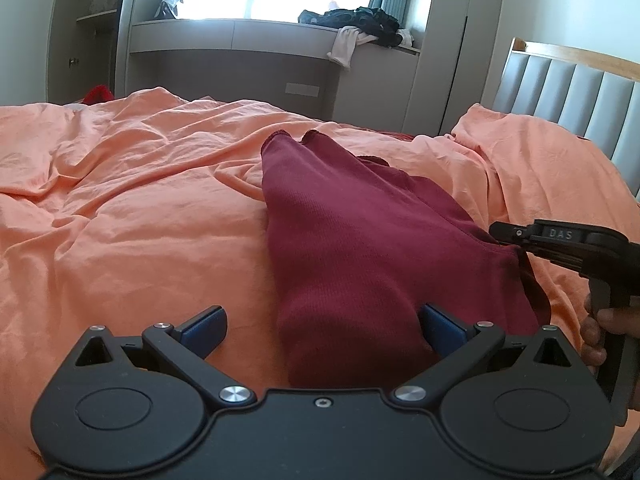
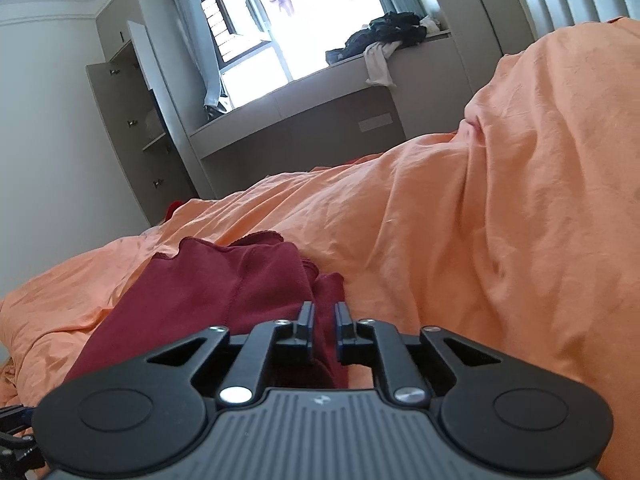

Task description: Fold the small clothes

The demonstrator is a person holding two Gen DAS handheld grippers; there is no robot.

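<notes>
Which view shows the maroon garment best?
Left wrist view: the maroon garment lies nearly whole on the orange bedding. Right wrist view shows only its near part, partly hidden behind the right gripper.

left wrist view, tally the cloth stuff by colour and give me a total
Dark red: 1, the maroon garment on the bed.
Orange: 1, the duvet under it.
Bright red: 1, a cloth at the far edge of the bed.
Dark: 1, the clothes heap on the window ledge.
Pale: 1, a garment hanging off that ledge.
Total: 5
</notes>
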